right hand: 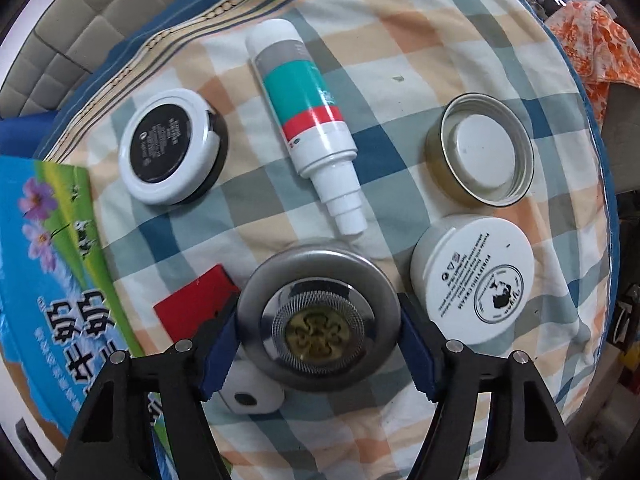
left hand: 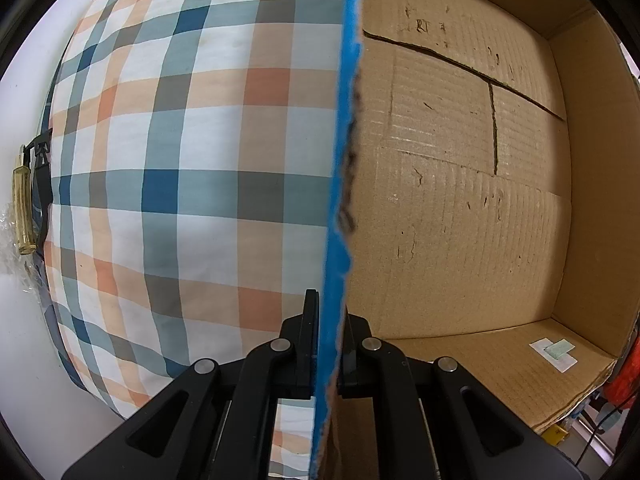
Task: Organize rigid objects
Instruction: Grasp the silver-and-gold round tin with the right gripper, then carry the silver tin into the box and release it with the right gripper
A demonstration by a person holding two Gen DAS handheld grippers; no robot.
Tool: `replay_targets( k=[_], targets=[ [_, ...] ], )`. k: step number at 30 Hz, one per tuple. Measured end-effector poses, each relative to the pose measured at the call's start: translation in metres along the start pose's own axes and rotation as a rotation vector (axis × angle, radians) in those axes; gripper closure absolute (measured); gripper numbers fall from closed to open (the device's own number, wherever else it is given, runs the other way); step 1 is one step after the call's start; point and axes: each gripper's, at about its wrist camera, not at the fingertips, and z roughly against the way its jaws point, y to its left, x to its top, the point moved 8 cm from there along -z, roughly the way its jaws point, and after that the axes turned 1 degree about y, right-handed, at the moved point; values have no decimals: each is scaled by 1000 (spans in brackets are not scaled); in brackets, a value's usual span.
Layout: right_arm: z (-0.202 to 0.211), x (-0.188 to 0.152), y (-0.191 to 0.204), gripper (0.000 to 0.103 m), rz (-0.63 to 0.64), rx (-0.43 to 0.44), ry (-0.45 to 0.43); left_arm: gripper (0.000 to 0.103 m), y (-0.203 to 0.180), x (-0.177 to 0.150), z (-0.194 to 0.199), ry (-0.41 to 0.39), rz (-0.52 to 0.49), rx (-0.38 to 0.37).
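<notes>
Down on the checked cloth [right hand: 400,40], the right gripper [right hand: 318,326] has its fingers about a round silver tin [right hand: 318,316], lying flat, face up; contact unclear. Beyond it a white bottle [right hand: 308,124] lies nozzle toward the tin. The left gripper [left hand: 326,360] is clamped on the box wall [left hand: 338,160].

A round silver metal tin [right hand: 319,318] with a gold-centred chrome lid lies flat between the right tool's [right hand: 319,334] blue pads. Ahead lies a white, teal and red tube [right hand: 308,120]; a white cream jar [right hand: 474,278] sits right; the cardboard box's [left hand: 460,184] blue-edged wall stands in the left tool [left hand: 329,344].
</notes>
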Motion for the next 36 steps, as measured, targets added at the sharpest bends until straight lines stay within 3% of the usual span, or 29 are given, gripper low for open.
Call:
replay_targets(
  k=[11,23,27,36],
  targets=[
    [19,-12,13,30,14,-33,1,99,4,-3,3,-8,2,-11],
    [139,-59,68,30,151,113,-125,99,9,-8,6,-9,3,-44],
    [180,-70,105,30,221,180,-162,99,13,-8,6,-10,5,-51],
    [191,-74,200,30,360,248,-155,99,18,-8,5,-10,6,-58]
  ],
)
